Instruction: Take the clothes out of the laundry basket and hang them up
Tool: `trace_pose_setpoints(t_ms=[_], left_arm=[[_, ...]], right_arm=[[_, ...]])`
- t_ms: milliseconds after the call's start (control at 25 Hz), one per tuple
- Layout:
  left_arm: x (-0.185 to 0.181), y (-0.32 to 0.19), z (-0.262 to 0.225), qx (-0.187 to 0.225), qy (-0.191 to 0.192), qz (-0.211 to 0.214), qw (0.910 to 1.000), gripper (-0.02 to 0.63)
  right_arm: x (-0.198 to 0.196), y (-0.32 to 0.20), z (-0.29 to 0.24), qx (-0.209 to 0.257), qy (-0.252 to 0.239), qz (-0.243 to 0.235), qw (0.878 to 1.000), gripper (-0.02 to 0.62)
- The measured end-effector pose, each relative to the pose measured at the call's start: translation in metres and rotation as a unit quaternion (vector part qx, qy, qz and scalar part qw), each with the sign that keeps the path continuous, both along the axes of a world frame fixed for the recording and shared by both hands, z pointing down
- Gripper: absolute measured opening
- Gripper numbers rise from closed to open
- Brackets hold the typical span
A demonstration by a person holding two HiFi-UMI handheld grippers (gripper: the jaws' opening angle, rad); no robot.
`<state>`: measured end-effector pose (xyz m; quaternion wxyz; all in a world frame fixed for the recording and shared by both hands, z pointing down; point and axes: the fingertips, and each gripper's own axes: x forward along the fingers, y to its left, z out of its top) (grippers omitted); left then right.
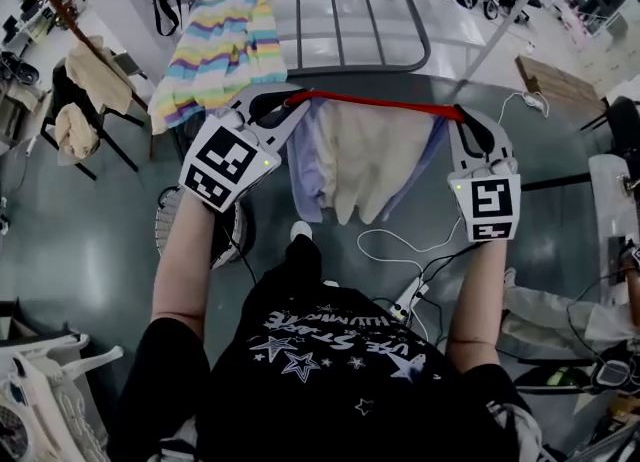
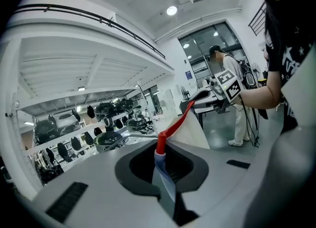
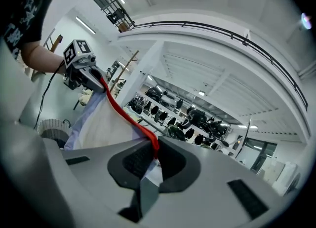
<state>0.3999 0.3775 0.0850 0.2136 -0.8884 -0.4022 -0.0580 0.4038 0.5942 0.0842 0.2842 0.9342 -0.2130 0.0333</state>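
A pale lavender and cream garment [image 1: 370, 165] with a red band [image 1: 375, 102] along its top edge hangs stretched between both grippers, above the floor. My left gripper [image 1: 290, 105] is shut on the band's left end, which shows pinched between its jaws in the left gripper view [image 2: 160, 155]. At the other end, my right gripper [image 1: 455, 115] is shut on the band, seen clamped in the right gripper view [image 3: 154, 155]. The cloth [image 3: 98, 123] droops below the taut band [image 3: 123, 116]. The white laundry basket [image 1: 170, 225] stands on the floor under my left forearm.
A grey metal drying rack [image 1: 350, 25] stands just beyond the garment, with a rainbow-striped piece [image 1: 225, 50] draped over its left side. White cables [image 1: 400, 250] trail on the floor. A chair with clothes [image 1: 85, 100] stands at the left.
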Motion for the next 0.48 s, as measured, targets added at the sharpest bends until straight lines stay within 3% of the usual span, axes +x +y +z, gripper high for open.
trace_pose_setpoints(t_ms=[240,480], left_arm=[[0.088,-0.009,-0.024,-0.012,0.018,0.021,0.9996,0.035],[0.183,-0.029,-0.046,-0.018,0.039,0.01,0.999,0.035]], right_arm=[[0.087,-0.007,-0.025,-0.001,0.008,0.015,1.0,0.031],[0.185,-0.023,-0.04,0.029,0.02,0.048,0.998,0.031]])
